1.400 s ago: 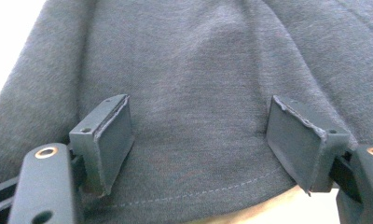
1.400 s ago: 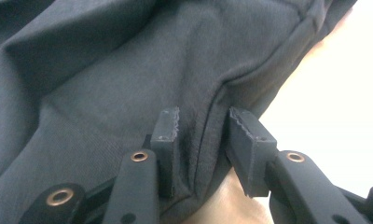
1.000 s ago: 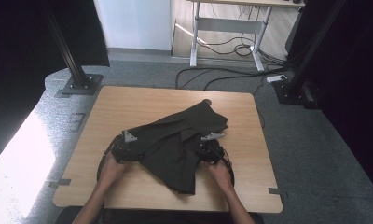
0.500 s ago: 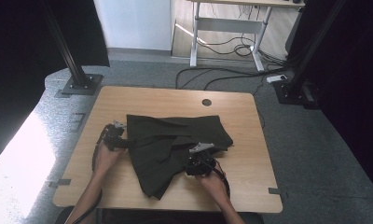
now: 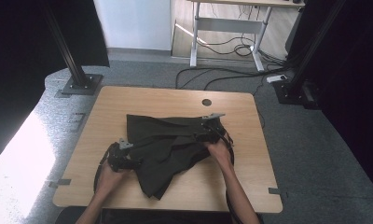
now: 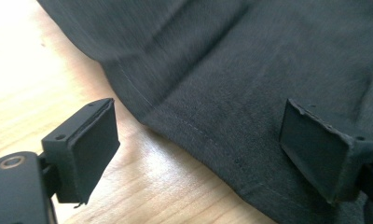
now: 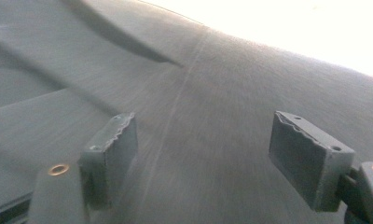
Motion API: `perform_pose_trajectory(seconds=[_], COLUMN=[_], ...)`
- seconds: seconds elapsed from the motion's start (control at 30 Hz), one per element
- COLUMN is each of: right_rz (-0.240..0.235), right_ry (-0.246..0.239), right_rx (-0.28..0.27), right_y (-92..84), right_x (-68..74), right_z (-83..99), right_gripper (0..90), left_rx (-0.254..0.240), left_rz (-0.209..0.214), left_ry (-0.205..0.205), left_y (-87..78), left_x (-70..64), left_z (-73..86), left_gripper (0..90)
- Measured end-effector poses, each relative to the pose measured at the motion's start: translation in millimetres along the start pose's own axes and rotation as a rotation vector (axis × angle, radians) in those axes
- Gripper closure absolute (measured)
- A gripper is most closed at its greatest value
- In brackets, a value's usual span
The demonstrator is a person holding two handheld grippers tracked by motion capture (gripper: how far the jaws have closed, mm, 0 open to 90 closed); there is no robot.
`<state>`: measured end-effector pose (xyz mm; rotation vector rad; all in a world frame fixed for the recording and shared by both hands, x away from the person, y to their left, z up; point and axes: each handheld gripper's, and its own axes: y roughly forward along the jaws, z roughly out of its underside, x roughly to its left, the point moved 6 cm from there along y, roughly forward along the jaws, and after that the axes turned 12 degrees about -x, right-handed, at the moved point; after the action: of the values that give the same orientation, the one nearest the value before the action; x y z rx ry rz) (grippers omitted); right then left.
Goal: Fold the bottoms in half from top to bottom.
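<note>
Cloth (image 5: 168, 147) lies half-folded mid-table, so both grippers, left (image 5: 124, 156) at eight o'clock and right (image 5: 211, 133) at three, having just been opening, gape released over its edges.

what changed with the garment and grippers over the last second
The dark garment was spread wider across the table. The right gripper moved to its far right corner, jaws just opening, nothing clamped. The left gripper slid left, open at the hem. The table stayed put.

We record the right gripper (image 7: 203, 158), jaws just opened wide and empty, over dark, somewhat blurred cloth (image 7: 198, 84) bearing one seam.
</note>
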<state>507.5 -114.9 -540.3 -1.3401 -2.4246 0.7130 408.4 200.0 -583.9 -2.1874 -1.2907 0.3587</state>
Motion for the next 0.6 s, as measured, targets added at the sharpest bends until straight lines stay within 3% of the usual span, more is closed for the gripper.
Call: perform_pose_trajectory(seconds=[0.13, 0.23, 0.3, 0.4, 0.5, 0.6], right_rz=[0.017, 0.001, -0.009, 0.001, -0.007, 0.004], right_ry=[-0.046, -0.031, 0.022, 0.040, 0.035, 0.008], right_rx=[0.074, 0.089, 0.076, 0.094, 0.120, 0.122], right_y=[24.8, 25.4, 19.6, 5.0, -11.2, -20.8], right_x=[-2.7, 0.4, 4.6, 17.5, 35.7, 48.5], right_z=[17.0, 29.7, 36.1, 44.9, 53.5, 59.1], right_gripper=[21.8, 24.0, 25.4, 26.9, 29.5, 30.1], left_rx=[0.003, 0.003, 0.005, 0.026, 0.050, 0.054], left_rz=[-0.027, -0.022, -0.021, -0.026, -0.019, -0.006], left_ry=[0.025, -0.010, -0.031, -0.050, -0.066, -0.048], left_y=[0.9, 3.9, 6.2, 11.6, 17.4, 21.4], left_x=[6.4, 17.6, 27.1, 42.4, 54.5, 57.1], left_z=[0.7, 1.1, 0.7, -1.6, -5.6, -9.3], left_gripper=[9.9, 7.8, 7.8, 4.8, 4.0, 4.4])
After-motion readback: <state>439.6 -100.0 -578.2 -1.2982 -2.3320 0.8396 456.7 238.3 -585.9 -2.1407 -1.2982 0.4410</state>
